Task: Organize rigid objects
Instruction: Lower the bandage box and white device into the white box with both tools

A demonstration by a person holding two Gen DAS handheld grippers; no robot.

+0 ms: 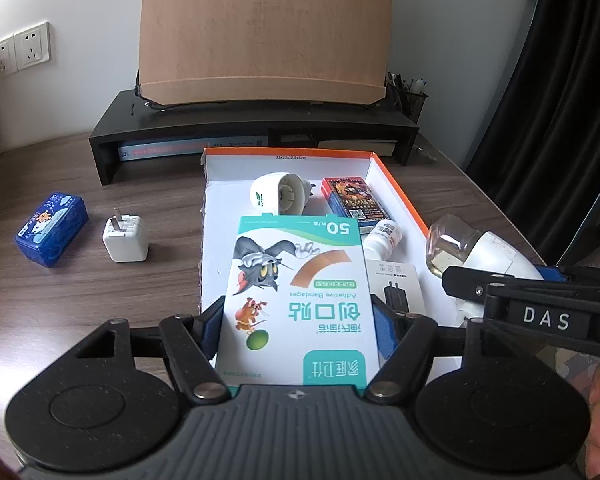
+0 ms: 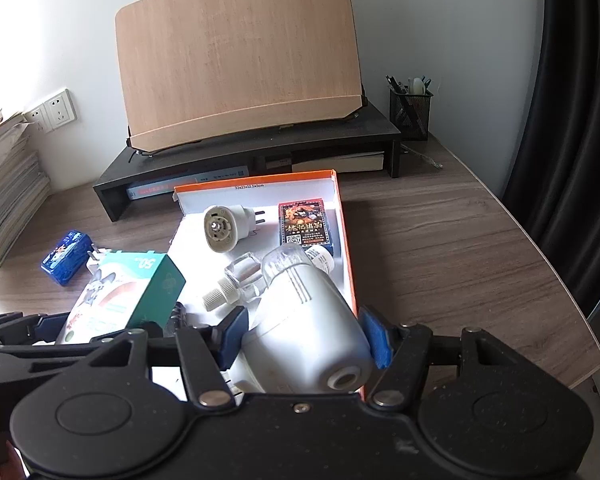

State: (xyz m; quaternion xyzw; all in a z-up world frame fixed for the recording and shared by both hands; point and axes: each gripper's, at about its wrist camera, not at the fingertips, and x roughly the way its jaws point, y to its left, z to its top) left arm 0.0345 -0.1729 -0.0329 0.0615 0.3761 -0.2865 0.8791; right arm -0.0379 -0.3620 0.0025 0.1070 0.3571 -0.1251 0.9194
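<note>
My left gripper [image 1: 298, 320] is shut on a teal-and-white adhesive bandage box [image 1: 300, 280], held above the near end of a white tray with an orange rim [image 1: 396, 192]. My right gripper [image 2: 304, 334] is shut on a white plug-in device with a clear bottle [image 2: 304, 308], over the tray's right side [image 2: 346, 240]. In the tray lie a white round plug unit [image 1: 278, 194], a card deck box [image 1: 350, 198], a small white bottle [image 1: 384, 238] and a white charger carton [image 1: 398, 288]. A clear bottle with a ribbed cap [image 2: 240, 280] lies there too.
A blue box [image 1: 52, 230] and a white charger cube [image 1: 125, 238] sit on the wooden table left of the tray. Behind stand a black riser [image 1: 260, 124] with a wooden board [image 1: 266, 32] and a mesh pen holder [image 2: 410, 114]. Stacked papers [image 2: 8, 184] at far left.
</note>
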